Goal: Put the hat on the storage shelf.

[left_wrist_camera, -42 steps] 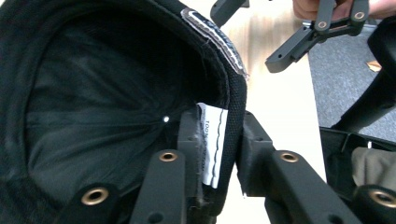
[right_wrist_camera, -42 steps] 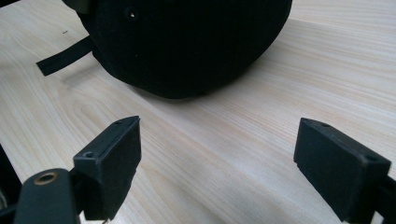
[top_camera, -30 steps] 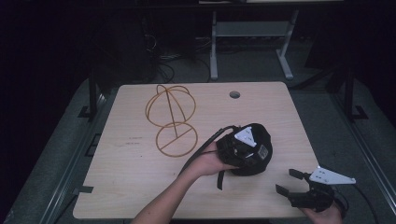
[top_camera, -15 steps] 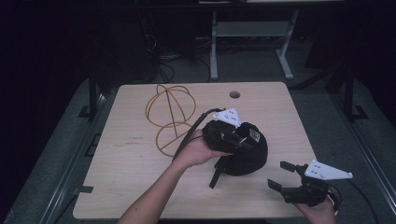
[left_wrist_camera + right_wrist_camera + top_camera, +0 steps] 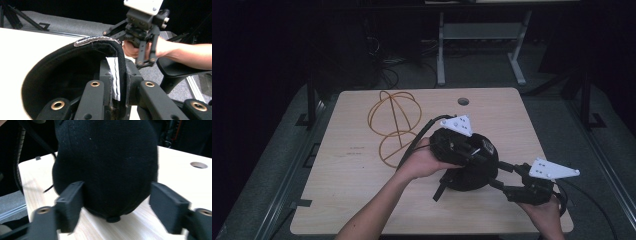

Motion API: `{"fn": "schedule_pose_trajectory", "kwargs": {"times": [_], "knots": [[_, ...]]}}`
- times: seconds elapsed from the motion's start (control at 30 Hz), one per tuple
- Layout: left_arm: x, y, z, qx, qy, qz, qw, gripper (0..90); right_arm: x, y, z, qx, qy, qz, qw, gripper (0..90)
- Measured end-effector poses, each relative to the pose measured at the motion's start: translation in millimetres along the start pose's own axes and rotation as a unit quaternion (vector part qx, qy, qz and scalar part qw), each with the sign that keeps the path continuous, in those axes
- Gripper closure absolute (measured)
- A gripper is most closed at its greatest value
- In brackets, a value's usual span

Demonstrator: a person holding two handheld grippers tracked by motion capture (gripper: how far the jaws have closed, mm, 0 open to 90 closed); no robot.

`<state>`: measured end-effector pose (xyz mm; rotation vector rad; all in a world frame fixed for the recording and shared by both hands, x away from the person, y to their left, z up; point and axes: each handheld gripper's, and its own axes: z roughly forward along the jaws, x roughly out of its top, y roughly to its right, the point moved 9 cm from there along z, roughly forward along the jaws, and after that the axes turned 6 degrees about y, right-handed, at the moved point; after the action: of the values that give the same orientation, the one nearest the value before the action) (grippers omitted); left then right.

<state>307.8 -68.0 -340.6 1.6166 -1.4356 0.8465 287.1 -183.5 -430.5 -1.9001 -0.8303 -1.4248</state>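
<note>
light wood bench (image 5: 352, 200) with rounded corners, a round cable hole (image 5: 463, 101) near its far edge. dark room around it, grey floor, a metal stand (image 5: 477, 35) and loose cables behind the far edge.

orange cord (image 5: 393, 125) lies looped near the bench's far left corner, well apart from the right gripper.

black cap (image 5: 472, 172) sits right of bench centre, toward the near edge. in the left gripper view it's open side up, hollow inside dark, a white label (image 5: 115, 77) sewn inside the rim. can't tell if anything else is in it.

left gripper (image 5: 472, 152) is clamped on the cap's rim: its jaws stand either side of the band with the label, pressed onto the fabric. left hand (image 5: 424, 160) holds it from the left.

right gripper (image 5: 499, 175) comes in from the bench's near right corner, jaws spread wide, one on each side of the cap's crown in the right gripper view, cap button (image 5: 113, 219) low between them. contact with the fabric can't be told; frame slightly blurred. right hand (image 5: 544, 212) at the near edge.
</note>
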Motion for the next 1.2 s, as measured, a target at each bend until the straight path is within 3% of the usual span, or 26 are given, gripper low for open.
{"fn": "schedule_pose_trajectory", "kwargs": {"times": [0.07,0.13,0.2,0.37,0.5,0.93,1.2], "knots": [[2.0,3.4,2.0,-0.005,-0.003,0.005,1.0000,79.9,-0.8,-0.4,0.6,0.001,0.000,0.000,1.0000,42.3],[3.6,6.7,3.5,-0.007,-0.008,0.012,0.9999,79.9,-0.8,-0.2,1.5,0.010,0.012,0.001,0.9999,53.8],[5.7,10.7,4.5,-0.010,-0.011,0.019,0.9997,80.1,-0.6,-0.1,2.0,0.013,0.017,0.006,0.9998,57.4],[10.5,18.5,4.2,-0.010,-0.021,0.036,0.9991,80.1,2.9,-4.8,5.9,0.034,0.032,0.002,0.9989,79.6],[9.8,15.8,-0.8,0.001,-0.023,0.034,0.9992,80.0,4.3,-5.3,3.5,0.038,0.036,0.000,0.9986,86.3],[-2.7,3.9,-15.4,0.038,-0.030,0.023,0.9985,74.0,19.5,-0.8,-14.4,0.031,0.038,-0.002,0.9988,87.9],[-9.4,-0.4,-28.2,0.060,-0.022,0.005,0.9980,56.4,31.5,6.2,-20.9,0.042,0.012,0.018,0.9989,88.1]]}}
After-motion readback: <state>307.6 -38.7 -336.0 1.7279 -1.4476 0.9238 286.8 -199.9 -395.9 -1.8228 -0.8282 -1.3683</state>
